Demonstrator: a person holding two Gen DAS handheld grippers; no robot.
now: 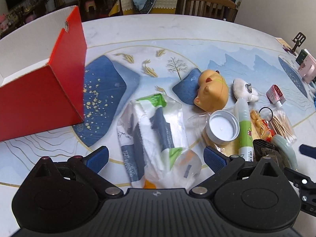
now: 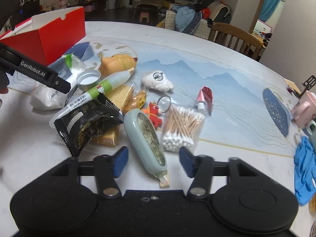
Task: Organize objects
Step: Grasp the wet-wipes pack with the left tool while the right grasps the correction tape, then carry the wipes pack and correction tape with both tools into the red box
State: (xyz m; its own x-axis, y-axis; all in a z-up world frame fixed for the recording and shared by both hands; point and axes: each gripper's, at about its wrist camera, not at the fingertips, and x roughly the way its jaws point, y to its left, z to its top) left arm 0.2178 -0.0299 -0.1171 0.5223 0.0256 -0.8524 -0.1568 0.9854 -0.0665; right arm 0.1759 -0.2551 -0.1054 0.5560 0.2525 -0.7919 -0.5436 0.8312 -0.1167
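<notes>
- The worktop [image 1: 177,31] is a round surface printed with blue mountains, gold fish and a bare tree; the clutter lies on its near part.
- A red box [image 1: 39,98] with a white inside stands open on the far left of the worktop, apart from the pile.
- The left gripper [image 1: 156,158] is spread wide, its blue pads on either side of a plastic tissue pack [image 1: 150,134] that lies flat on the worktop; neither pad clearly touches it.
- The right gripper [image 2: 153,161] is likewise released, its jaws on either side of a pale green correction-tape dispenser [image 2: 146,138] lying lengthwise between them, with a gap at each side.
- A black snack packet [image 2: 86,122] rests just left of the dispenser, on top of a yellowish wrapped biscuit [image 2: 106,138].
- A bag of cotton swabs [image 2: 181,126] lies just right of the dispenser.
- An orange toy head [image 1: 212,90] sits behind the pile, near a white plush charm [image 1: 244,91].
- A green-and-white tube [image 1: 244,126] lies beside a metal lid [image 1: 222,127] turned open side up.
- A small red keyring figure [image 2: 154,112] touches the swab bag's left edge.
- A red sachet [image 2: 205,97] lies just beyond the swabs.
- A blue glove [image 2: 304,167] is bunched at the right edge, near a pink mug [image 2: 304,110].
</notes>
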